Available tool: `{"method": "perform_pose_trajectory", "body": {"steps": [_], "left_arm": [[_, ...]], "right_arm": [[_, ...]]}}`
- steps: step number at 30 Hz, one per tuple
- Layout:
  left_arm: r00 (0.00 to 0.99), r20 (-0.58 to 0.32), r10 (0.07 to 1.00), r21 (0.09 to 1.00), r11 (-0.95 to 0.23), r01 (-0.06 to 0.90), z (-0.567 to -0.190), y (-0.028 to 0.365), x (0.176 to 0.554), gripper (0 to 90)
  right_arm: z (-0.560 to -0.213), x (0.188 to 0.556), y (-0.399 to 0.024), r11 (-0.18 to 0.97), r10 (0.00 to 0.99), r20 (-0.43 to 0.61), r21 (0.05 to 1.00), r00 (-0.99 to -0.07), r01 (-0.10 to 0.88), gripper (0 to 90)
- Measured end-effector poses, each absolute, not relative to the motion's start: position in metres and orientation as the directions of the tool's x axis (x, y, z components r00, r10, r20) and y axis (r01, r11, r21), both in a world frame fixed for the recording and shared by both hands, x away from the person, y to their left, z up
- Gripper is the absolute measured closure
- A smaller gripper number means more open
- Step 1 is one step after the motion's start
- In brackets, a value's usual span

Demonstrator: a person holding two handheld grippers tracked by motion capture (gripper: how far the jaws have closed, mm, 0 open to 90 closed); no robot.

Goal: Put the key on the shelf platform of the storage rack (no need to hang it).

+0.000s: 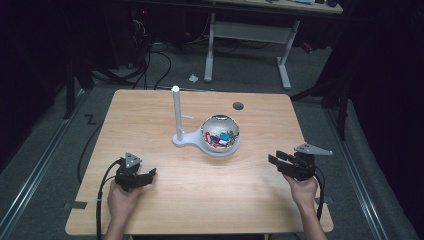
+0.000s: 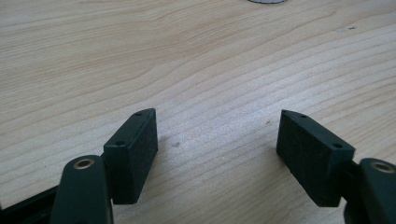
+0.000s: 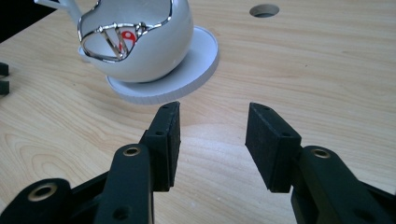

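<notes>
Bowl is seated on white stand at table centre, ahead-left of right gripper; left gripper similarly distant. Both jaws spread, nothing pinched.

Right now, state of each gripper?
Left gripper: open, holding nothing, over bare wooden table.
Right gripper: open, holding nothing.

No readable text, label, brand, number or sign appeared anywhere. A small red-and-white patch showed inside the white bowl, toward twelve o'clock from the right gripper, but it was too small to read.
</notes>
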State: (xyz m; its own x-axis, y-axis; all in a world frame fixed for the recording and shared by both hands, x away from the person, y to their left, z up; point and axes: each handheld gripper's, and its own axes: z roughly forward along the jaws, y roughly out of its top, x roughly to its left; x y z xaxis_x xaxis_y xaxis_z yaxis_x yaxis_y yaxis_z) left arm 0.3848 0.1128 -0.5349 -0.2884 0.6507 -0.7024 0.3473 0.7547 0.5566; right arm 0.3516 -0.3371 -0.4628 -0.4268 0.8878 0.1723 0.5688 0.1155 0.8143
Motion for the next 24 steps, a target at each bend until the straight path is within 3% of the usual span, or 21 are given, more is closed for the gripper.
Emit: {"method": "perform_pose_trajectory", "body": {"steps": [14,24], "left_arm": [[-0.287,-0.702,0.652,0.558,0.754,0.346,-0.535,0.113,0.385,29.5],[-0.287,-0.702,0.652,0.558,0.754,0.346,-0.535,0.113,0.385,29.5]], "right_arm": [[-0.499,0.356,-0.325,0.139,0.897,0.163,0.777,-0.410,0.614,52.4],[-0.519,0.360,-0.318,0.198,0.921,0.078,0.751,-0.382,0.630,47.9]]}}
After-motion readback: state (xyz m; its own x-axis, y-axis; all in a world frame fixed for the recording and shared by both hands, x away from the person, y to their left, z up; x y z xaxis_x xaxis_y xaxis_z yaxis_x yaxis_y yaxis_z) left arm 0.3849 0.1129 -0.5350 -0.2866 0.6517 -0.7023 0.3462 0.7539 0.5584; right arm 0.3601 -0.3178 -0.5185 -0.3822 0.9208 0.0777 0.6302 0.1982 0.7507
